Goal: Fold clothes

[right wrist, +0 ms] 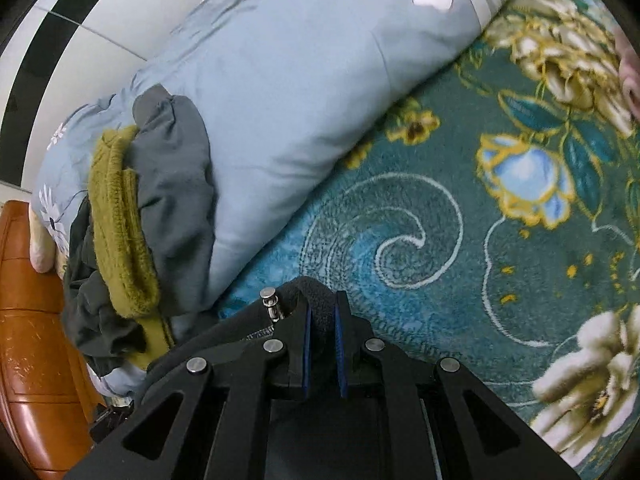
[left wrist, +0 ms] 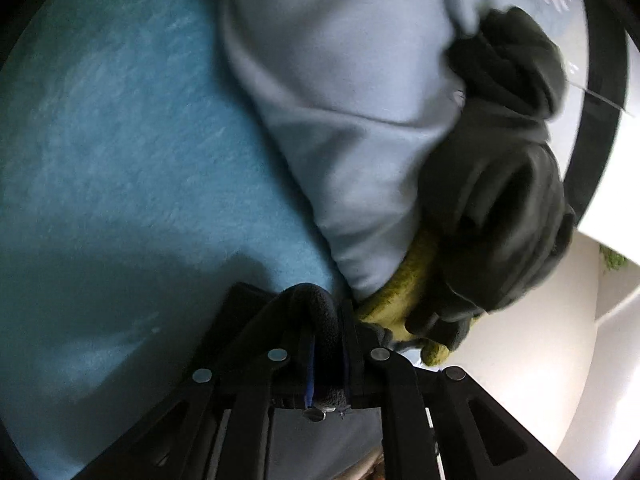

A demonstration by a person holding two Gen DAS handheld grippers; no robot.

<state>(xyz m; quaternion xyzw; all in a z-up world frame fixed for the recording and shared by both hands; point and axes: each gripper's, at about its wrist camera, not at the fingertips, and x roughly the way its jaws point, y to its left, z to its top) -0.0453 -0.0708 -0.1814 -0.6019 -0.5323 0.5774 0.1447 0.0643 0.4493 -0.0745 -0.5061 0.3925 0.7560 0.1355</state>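
Observation:
My left gripper [left wrist: 326, 320] is shut on a fold of black fleece garment [left wrist: 316, 312], held over the teal blanket [left wrist: 120, 140]. My right gripper [right wrist: 322, 316] is shut on black fleece [right wrist: 318, 300] too, beside a metal zipper pull [right wrist: 271, 304]; more of the black garment [right wrist: 224, 340] drapes to its left. A pile of dark grey and olive-green clothes [right wrist: 132, 216] lies against the light blue floral duvet [right wrist: 280, 100]. The same pile shows in the left wrist view [left wrist: 500, 184].
The bed carries a teal blanket with a flower pattern [right wrist: 460, 208]. A brown wooden bed frame [right wrist: 32, 320] runs along the left. A tiled wall [right wrist: 100, 4] stands behind the duvet. A white wall [left wrist: 540, 340] shows at the right in the left wrist view.

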